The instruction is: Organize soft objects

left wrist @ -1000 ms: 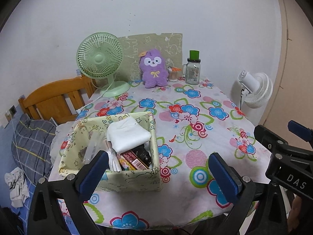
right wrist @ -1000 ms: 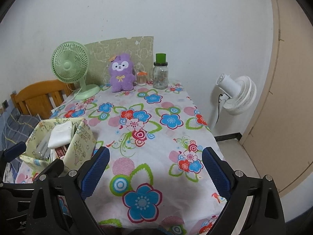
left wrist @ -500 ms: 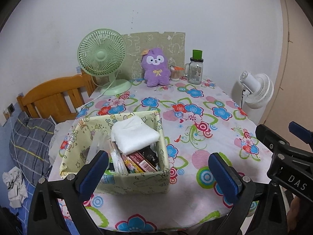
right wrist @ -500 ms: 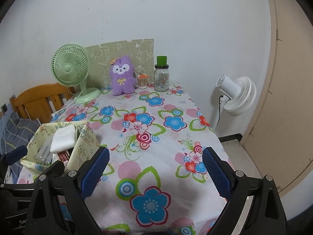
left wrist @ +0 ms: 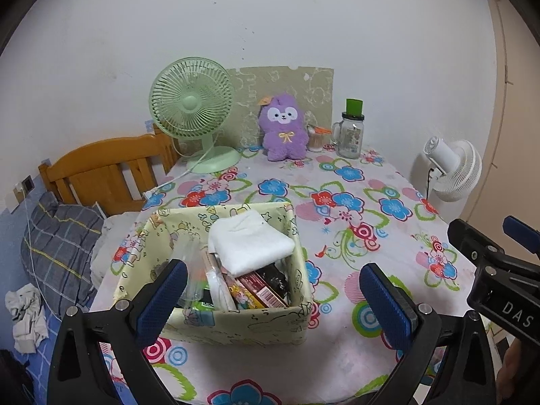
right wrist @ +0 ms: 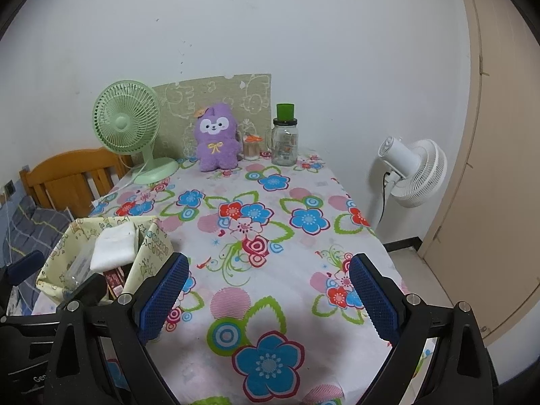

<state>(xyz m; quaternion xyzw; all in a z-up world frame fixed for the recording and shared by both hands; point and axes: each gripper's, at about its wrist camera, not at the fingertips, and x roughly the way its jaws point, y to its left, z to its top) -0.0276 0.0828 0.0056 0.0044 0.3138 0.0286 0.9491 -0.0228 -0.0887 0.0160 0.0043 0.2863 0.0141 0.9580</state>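
A purple plush toy (left wrist: 284,131) (right wrist: 216,142) sits upright at the far end of the flowered table (left wrist: 354,216), against a green patterned board. A pale yellow fabric box (left wrist: 236,324) (right wrist: 148,246) stands at the near left, holding a folded white cloth (left wrist: 251,243) (right wrist: 113,244), packets and a plastic bag. My left gripper (left wrist: 273,298) is open, its fingers straddling the box's near side from above. Over bare tablecloth right of the box, my right gripper (right wrist: 268,295) is open and empty.
A green desk fan (left wrist: 194,108) stands at the back left, with a glass jar with a green lid (left wrist: 351,131) and a small cup of sticks (left wrist: 315,140) right of the plush. A white floor fan (right wrist: 410,172) stands beyond the right edge. A wooden headboard (left wrist: 101,168) and bedding lie left.
Both grippers have drawn back and risen a little; the box and the far objects sit lower and nearer the frame centre. Nothing on the table has moved.
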